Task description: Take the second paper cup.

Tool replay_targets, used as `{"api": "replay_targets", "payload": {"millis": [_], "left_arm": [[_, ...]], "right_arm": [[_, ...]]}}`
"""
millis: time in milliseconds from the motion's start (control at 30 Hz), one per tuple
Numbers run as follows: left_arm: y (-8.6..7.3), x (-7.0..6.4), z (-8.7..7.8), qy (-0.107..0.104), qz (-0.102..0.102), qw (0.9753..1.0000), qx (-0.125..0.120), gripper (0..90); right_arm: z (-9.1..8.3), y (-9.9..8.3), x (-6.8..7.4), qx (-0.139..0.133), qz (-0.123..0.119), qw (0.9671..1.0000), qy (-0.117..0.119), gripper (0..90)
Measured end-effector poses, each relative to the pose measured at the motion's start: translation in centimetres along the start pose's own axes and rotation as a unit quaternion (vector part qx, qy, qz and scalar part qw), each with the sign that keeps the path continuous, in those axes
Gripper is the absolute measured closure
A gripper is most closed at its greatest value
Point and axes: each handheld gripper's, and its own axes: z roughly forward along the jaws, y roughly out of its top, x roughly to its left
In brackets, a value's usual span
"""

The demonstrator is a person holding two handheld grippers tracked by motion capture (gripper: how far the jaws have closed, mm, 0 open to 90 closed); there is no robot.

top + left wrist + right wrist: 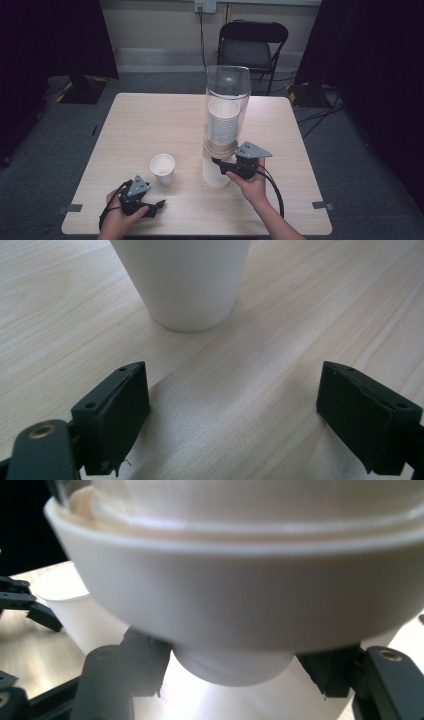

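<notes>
The right claw (218, 163) sits under the dispenser (227, 107) near the table's (150, 115) middle, its jaws either side of the lowest cup (232, 665); whether they grip cannot be told. Thin paper looks light and crushable, so the wall below the collar suits a gentle hold. The left claw (235, 410), released, rests by the near edge, facing a loose cup (163, 169).

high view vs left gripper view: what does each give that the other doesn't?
High view alone: the tall clear plastic dispenser tube stacked with white cups, the right hand-held gripper at a cup under its base, and a black folding chair. Left gripper view alone: the left hand-held gripper close up, jaws wide apart with nothing between. Both: the single white paper cup on the pale wooden table.
</notes>
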Motion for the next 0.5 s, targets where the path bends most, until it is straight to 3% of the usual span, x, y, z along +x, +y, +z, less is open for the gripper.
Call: {"api": "replay_targets", "payload": {"millis": [500], "left_arm": [[0.0,0.0,0.0,0.0,0.0,1.0,0.0,13.2]], "right_arm": [[-0.15,-0.13,0.28,0.006,-0.007,1.0,-0.005,36.6]]}}
